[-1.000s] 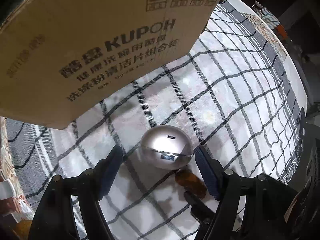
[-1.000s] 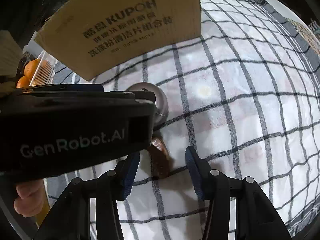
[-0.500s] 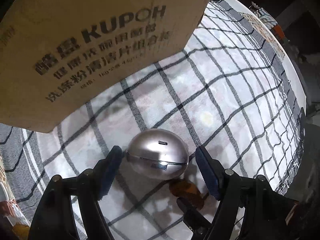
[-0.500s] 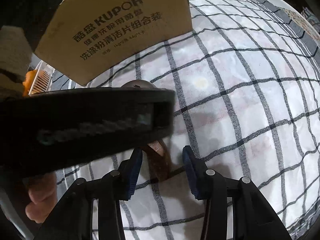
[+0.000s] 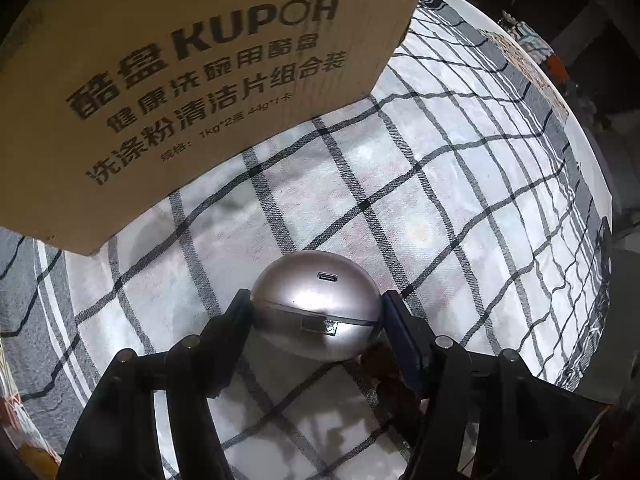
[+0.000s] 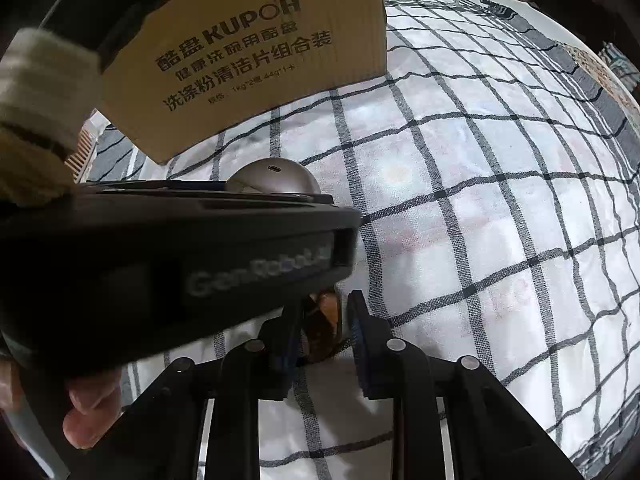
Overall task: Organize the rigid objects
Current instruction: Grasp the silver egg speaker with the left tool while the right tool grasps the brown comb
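A silver egg-shaped case [image 5: 316, 308] with a small port on top lies on the checked cloth. My left gripper [image 5: 318, 314] has its fingers against both sides of it. The case's top also shows in the right wrist view [image 6: 274, 178], behind the left gripper's body. A small brown amber object [image 6: 324, 320] lies just right of the case; its edge shows in the left wrist view [image 5: 380, 364]. My right gripper [image 6: 322, 322] has closed in around it, with the right pad [image 6: 362, 340] a little apart from it.
A large cardboard box [image 5: 192, 80] printed KUPOH stands close behind the case, and shows in the right wrist view [image 6: 256, 48]. The black-and-white checked cloth [image 6: 500, 240] spreads to the right. A white crate [image 6: 86, 144] sits at the far left.
My left gripper moved forward and its fingers closed in onto the silver case. My right gripper advanced and narrowed around the brown object.
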A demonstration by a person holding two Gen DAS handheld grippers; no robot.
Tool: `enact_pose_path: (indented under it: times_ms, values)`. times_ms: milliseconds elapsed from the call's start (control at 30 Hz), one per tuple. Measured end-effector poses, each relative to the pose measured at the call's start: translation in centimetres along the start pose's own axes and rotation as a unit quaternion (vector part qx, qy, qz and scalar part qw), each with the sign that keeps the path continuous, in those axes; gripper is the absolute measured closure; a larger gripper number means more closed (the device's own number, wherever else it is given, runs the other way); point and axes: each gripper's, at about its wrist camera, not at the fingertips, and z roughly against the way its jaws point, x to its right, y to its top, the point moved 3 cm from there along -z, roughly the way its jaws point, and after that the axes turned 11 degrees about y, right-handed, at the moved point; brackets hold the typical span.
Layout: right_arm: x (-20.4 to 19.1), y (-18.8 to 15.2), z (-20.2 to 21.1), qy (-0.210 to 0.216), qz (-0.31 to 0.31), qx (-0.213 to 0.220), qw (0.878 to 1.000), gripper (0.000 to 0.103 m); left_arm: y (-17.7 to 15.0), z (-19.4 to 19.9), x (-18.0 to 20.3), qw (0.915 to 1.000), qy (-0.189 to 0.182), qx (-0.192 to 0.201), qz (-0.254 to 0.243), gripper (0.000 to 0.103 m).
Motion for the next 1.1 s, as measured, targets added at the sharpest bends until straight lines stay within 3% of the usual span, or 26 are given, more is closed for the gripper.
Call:
enact_pose_path:
  times_ms: [700, 1100]
  values:
    - [2.0, 0.2, 2.0, 0.006, 0.024, 0.001, 1.000, 0.082, -3.3, 2.8, -3.9, 0.9972, 0.056, 0.020, 0.047, 0.039]
    - [1.7, -0.2, 3.2, 0.042, 0.045, 0.006, 0.998, 0.082, -5.8, 5.0, -4.9, 0.9936, 0.073, 0.040, 0.076, 0.039]
